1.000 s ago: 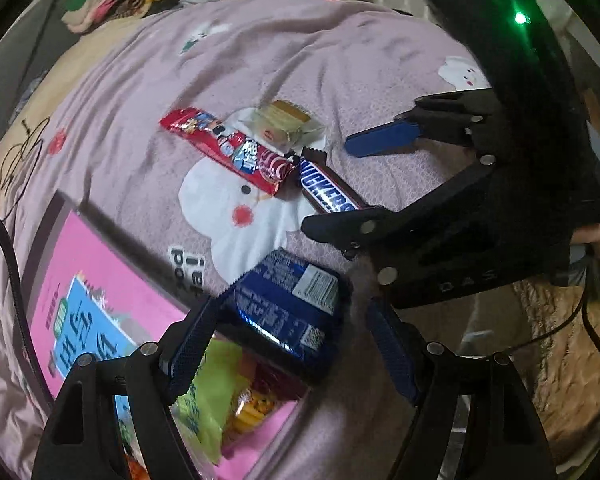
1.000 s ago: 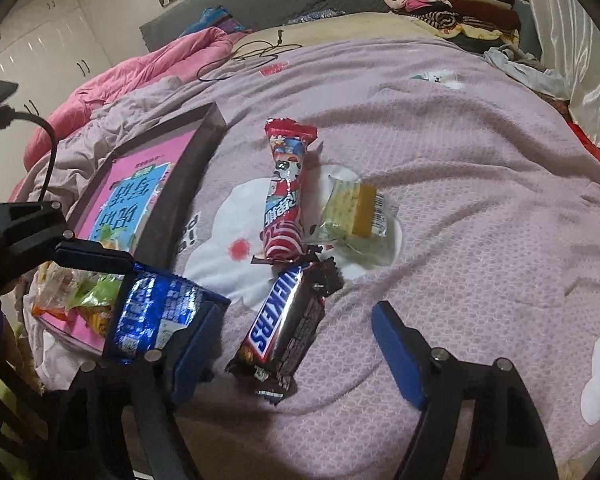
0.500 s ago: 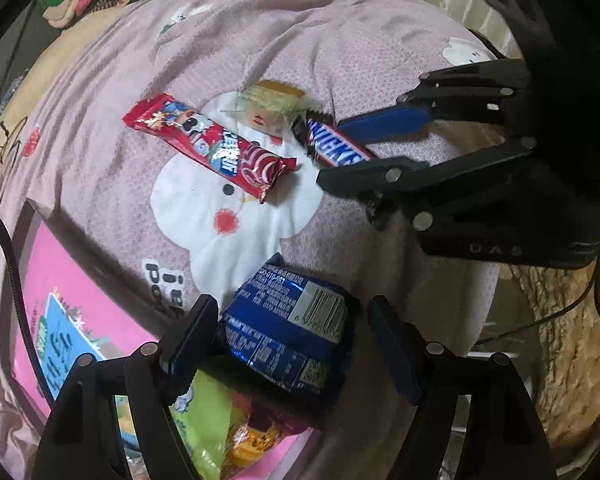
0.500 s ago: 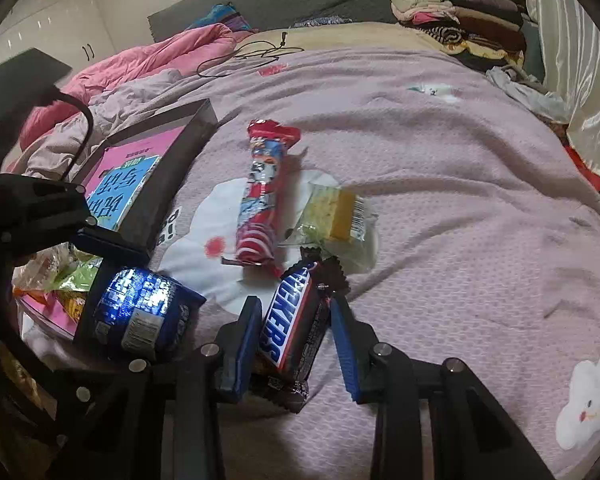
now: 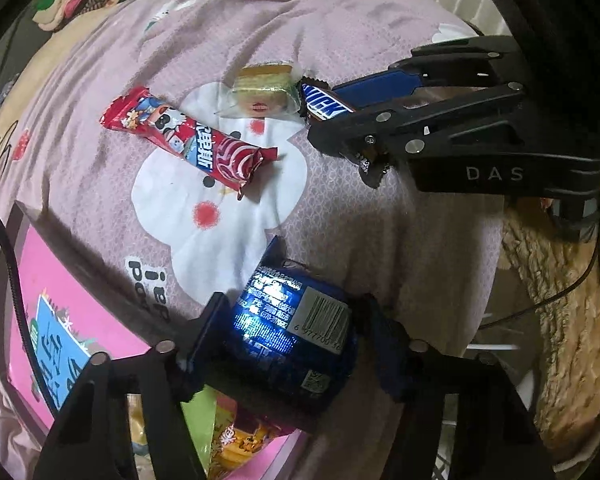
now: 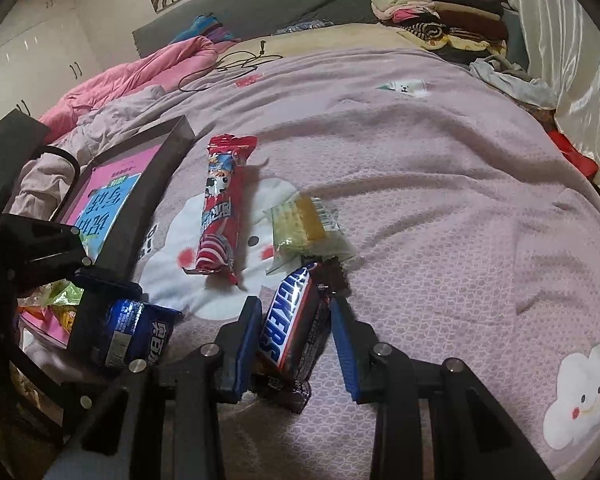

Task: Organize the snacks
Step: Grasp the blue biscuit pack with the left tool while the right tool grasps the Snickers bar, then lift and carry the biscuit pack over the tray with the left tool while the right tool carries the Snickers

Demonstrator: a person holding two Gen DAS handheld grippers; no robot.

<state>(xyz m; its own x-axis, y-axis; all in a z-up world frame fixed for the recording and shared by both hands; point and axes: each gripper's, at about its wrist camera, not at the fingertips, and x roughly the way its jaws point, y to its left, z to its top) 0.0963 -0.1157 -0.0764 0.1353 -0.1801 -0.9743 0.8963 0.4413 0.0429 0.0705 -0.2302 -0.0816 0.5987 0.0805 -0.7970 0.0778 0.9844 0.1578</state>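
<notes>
Landmark: white cloud print (image 5: pixel 220 204) on the lilac bed cover (image 6: pixel 440 152).
Left tongs (image 5: pixel 288 344): jaws closing around the blue snack packet (image 5: pixel 296 332); packet sits between the blue pads, barcode face up; firm pad contact cannot be told. Position: at the near edge of the cloud print, over the corner of the pink-lined tray (image 5: pixel 32 280).
Right tongs (image 6: pixel 296 340): clamped on the Snickers bar (image 6: pixel 292 320), pads pressing its long sides; the bar's far end sticks out toward the cloud print, at its right edge.
Red wrapped bar (image 6: pixel 220 208): lies lengthwise on the cloud print, apart from both tongs.
Clear-wrapped cake (image 6: pixel 300 228): on the print's right part, just beyond the Snickers tip.
Tray contents: green and orange wrappers (image 5: pixel 220 432) below the blue packet.
</notes>
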